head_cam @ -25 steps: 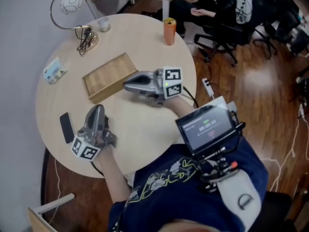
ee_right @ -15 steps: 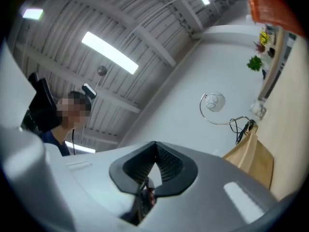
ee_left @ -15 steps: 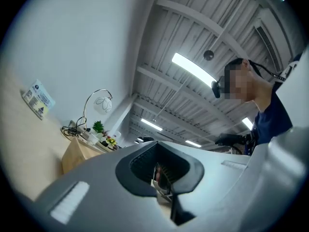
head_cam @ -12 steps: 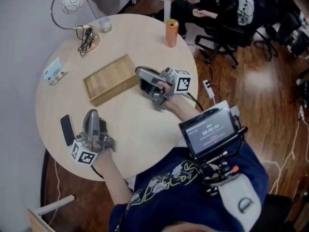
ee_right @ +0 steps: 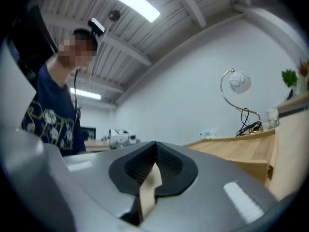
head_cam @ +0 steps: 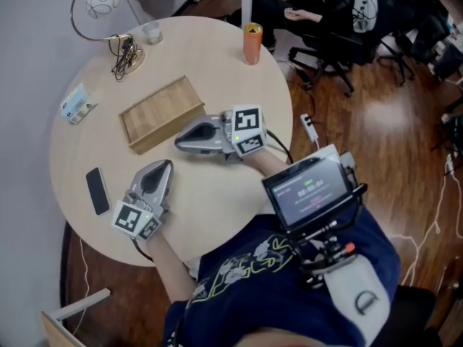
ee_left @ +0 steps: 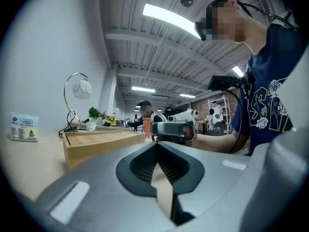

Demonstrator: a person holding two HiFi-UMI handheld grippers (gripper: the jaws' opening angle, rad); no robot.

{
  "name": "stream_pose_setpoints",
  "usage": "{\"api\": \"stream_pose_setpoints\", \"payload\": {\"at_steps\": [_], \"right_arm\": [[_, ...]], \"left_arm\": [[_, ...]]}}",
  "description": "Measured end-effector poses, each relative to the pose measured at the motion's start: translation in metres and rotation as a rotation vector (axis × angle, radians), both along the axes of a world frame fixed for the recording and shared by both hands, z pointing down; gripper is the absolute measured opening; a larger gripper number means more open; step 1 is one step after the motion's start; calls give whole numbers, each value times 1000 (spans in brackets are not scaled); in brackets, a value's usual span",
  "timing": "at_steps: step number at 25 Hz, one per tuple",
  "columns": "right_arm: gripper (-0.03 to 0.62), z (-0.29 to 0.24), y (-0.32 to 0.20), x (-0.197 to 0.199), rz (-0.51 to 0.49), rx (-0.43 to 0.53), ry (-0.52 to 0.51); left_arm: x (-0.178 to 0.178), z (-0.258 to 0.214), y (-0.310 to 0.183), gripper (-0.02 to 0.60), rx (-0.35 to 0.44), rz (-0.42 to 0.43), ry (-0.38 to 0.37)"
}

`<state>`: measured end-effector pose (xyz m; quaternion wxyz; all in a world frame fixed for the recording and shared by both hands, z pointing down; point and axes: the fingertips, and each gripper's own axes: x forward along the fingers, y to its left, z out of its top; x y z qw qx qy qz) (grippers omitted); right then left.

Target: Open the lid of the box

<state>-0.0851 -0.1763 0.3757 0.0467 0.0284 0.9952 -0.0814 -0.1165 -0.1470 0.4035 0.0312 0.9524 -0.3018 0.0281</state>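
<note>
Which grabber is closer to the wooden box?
The right gripper: its tip is just beside the box, while the left gripper sits farther back.

Box (head_cam: 160,113) lay on the table (head_cam: 210,190), left of centre. Right gripper (head_cam: 179,142) sat just beside its near long side; left gripper (head_cam: 167,165) lay nearer the person, apart from the box. Phone (head_cam: 98,191) lay left of the left gripper; packet (head_cam: 77,105) left of the box. Far edge, left to right: lamp (head_cam: 101,6), glass (head_cam: 151,32) just beside it, and cup (head_cam: 252,43) well apart.
</note>
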Motion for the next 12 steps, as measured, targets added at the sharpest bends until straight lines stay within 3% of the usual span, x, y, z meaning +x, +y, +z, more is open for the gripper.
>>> {"api": "stream_pose_setpoints", "payload": {"at_steps": [2, 4, 12], "right_arm": [[20, 31, 2, -10, 37, 98, 207], [20, 45, -1, -14, 59, 107, 296], [20, 40, -8, -11, 84, 94, 268]], "left_arm": [[1, 13, 1, 2, -59, 7, -38], [3, 17, 1, 2, -79, 20, -52], [0, 17, -16, 2, -69, -45, -57]]}}
